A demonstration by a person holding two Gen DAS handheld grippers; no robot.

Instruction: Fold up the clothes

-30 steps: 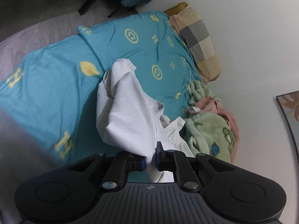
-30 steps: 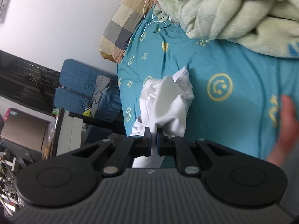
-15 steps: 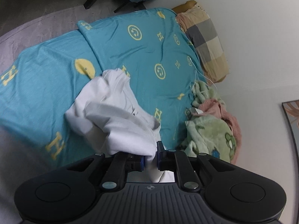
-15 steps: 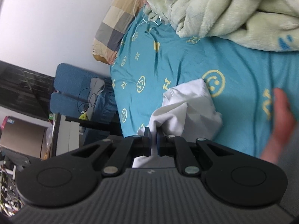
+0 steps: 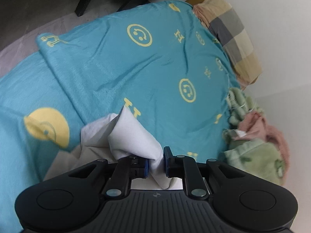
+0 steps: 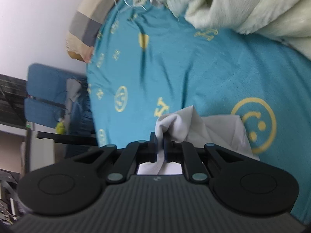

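Note:
A white garment (image 5: 128,136) lies bunched on the teal bed cover (image 5: 120,66) with yellow prints. My left gripper (image 5: 156,162) is shut on a fold of it, low over the bed, and the cloth spreads down to the left. In the right wrist view my right gripper (image 6: 159,145) is shut on another part of the same white garment (image 6: 204,130), which rests on the cover (image 6: 194,68) close in front of the fingers. Most of the garment is hidden under both grippers.
A checked pillow (image 5: 231,31) lies at the head of the bed by the white wall. A green and pink fluffy blanket (image 5: 258,141) is heaped at the right; it also shows in the right wrist view (image 6: 243,7). A blue chair (image 6: 50,97) stands beside the bed.
Both grippers have come down toward the bed with the garment held. The cloth hung long and upright before; now it is lowered and bunched on the cover.

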